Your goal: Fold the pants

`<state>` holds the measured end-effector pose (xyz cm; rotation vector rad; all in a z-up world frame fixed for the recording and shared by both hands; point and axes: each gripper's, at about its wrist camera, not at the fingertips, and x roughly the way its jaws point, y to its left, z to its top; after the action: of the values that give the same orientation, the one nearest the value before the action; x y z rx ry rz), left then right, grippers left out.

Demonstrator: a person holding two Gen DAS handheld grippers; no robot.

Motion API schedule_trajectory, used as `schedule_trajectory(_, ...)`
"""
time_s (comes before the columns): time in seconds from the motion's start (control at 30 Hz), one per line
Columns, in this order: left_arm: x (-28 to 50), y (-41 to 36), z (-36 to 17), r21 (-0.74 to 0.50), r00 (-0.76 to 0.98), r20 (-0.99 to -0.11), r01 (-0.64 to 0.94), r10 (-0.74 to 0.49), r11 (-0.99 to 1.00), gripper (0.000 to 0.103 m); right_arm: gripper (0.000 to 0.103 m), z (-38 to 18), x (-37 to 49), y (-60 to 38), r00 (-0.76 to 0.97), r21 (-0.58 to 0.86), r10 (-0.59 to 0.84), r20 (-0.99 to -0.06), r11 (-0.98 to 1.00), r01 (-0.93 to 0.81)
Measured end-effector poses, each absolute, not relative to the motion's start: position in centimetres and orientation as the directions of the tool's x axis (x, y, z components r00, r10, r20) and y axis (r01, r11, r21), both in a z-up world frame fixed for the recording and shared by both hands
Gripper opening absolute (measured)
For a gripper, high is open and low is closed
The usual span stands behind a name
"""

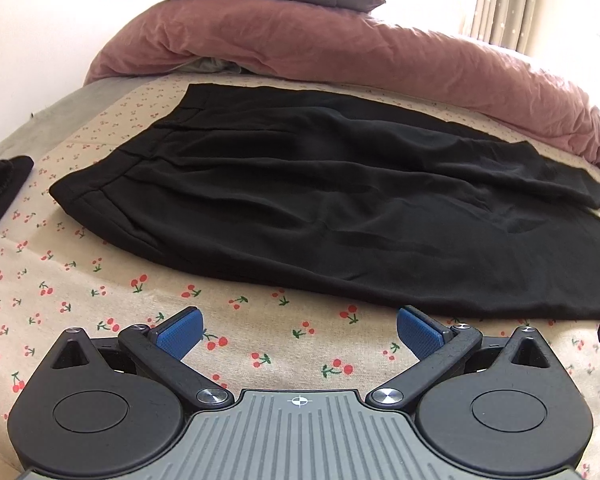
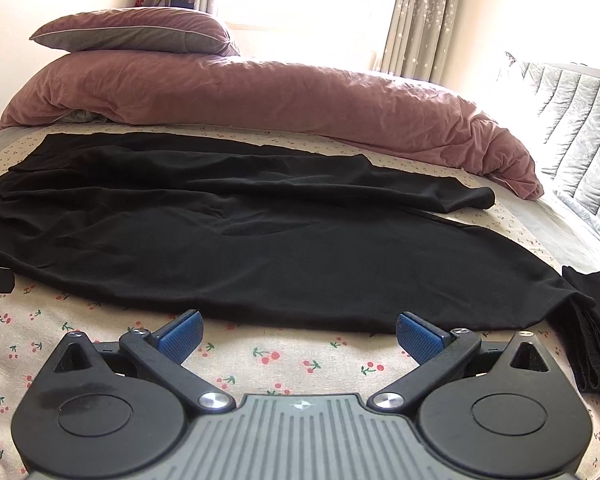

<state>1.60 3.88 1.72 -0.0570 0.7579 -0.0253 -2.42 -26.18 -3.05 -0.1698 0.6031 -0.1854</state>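
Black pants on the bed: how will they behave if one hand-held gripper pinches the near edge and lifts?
The black pants look thin and lie in soft wrinkles, so they will probably drape limply. Lifted at one point, the rest would likely sag and drag over the cherry-print sheet. They seem light for their size; the smooth fabric may slip.

The pants (image 1: 320, 208) are looking like thin matte black cloth, creasing softly. The bedsheet (image 1: 112, 292) is showing a coarse cherry-print weave, and the pink duvet (image 2: 260, 96) is looking crinkly. The gripper pads (image 2: 180, 338) are showing as textured blue rubber on matte black plastic.
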Motion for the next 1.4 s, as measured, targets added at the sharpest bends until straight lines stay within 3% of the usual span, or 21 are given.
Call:
schedule_trajectory(0.13, 3.7, 9.5, 2.5, -0.235, 0.710, -0.695, -0.077, -0.112, 0.969, 0.103, 0.103, -1.4, -1.8, -30.0, 0.830, -0.068, -0.169, -0.531, 0.985, 0.157)
schedule_trajectory(0.3, 6.5, 16.8, 2.5, -0.330, 0.710, -0.703, -0.281, -0.036, 0.901, 0.103, 0.102, 0.0, 0.3, -37.5, 0.783, 0.023, -0.271, -0.560, 0.940, 0.342)
schedule_trajectory(0.37, 7.8, 19.6, 2.2, -0.407, 0.704, -0.707, -0.334, -0.062, 0.850, 0.103, 0.095, -0.2, 1.2, -41.2, 0.722, 0.027, -0.350, -0.597, 0.890, 0.454)
schedule_trajectory(0.43, 9.2, 21.7, 1.8, -0.449, 0.688, -0.722, -0.387, -0.072, 0.805, 0.101, 0.073, -0.8, 1.7, -45.2, 0.654, 0.055, -0.413, -0.634, 0.819, 0.570)
schedule_trajectory(0.47, 9.8, 22.4, 1.7, -0.456, 0.676, -0.734, -0.414, -0.070, 0.788, 0.101, 0.056, -1.5, 1.7, -47.4, 0.622, 0.102, -0.414, -0.665, 0.774, 0.625)
schedule_trajectory(0.53, 10.6, 23.2, 1.7, -0.472, 0.664, -0.746, -0.466, -0.057, 0.748, 0.096, 0.038, -3.0, 1.5, -50.5, 0.583, 0.198, -0.378, -0.720, 0.693, 0.693)
schedule_trajectory(0.63, 11.2, 22.5, 2.1, -0.431, 0.696, -0.718, -0.459, 0.013, 0.777, 0.096, 0.037, -4.6, 1.2, -52.5, 0.557, 0.250, -0.358, -0.749, 0.626, 0.739)
schedule_trajectory(0.7, 11.7, 22.2, 1.2, -0.377, 0.689, -0.722, -0.471, 0.065, 0.797, 0.083, 0.037, -5.0, 1.1, -53.3, 0.575, 0.285, -0.341, -0.744, 0.615, 0.735)
schedule_trajectory(0.77, 12.1, 23.2, -0.5, -0.393, 0.657, -0.752, -0.515, 0.056, 0.762, 0.042, 0.037, -5.3, 1.5, -54.7, 0.606, 0.338, -0.321, -0.728, 0.601, 0.724)
schedule_trajectory(0.87, 11.9, 24.5, -1.3, -0.465, 0.689, -0.724, -0.521, 0.030, 0.716, 0.029, 0.036, -5.5, 1.9, -56.3, 0.637, 0.373, -0.318, -0.702, 0.598, 0.709)
schedule_trajectory(0.97, 12.4, 24.1, -1.4, -0.451, 0.696, -0.718, -0.493, 0.026, 0.744, 0.013, 0.005, -5.1, 2.9, -56.2, 0.642, 0.328, -0.348, -0.684, 0.639, 0.696)
schedule_trajectory(1.03, 12.5, 24.2, -1.1, -0.464, 0.706, -0.708, -0.484, 0.018, 0.741, 0.003, 0.005, -3.7, 2.8, -55.5, 0.689, 0.318, -0.379, -0.618, 0.681, 0.660)
schedule_trajectory(1.17, 10.9, 25.1, 1.4, -0.495, 0.755, -0.654, -0.463, 0.035, 0.735, 0.001, 0.005, 0.0, 1.0, -52.2, 0.786, 0.266, -0.411, -0.461, 0.781, 0.565)
schedule_trajectory(1.33, 8.3, 26.2, 1.6, -0.497, 0.750, -0.661, -0.471, 0.034, 0.729, 0.002, 0.004, -0.4, 0.5, -50.0, 0.712, 0.089, -0.464, -0.527, 0.803, 0.589)
schedule_trajectory(1.4, 7.9, 26.5, 1.6, -0.505, 0.749, -0.662, -0.473, 0.027, 0.722, 0.002, 0.004, -0.3, 0.2, -50.1, 0.688, 0.031, -0.514, -0.512, 0.790, 0.612)
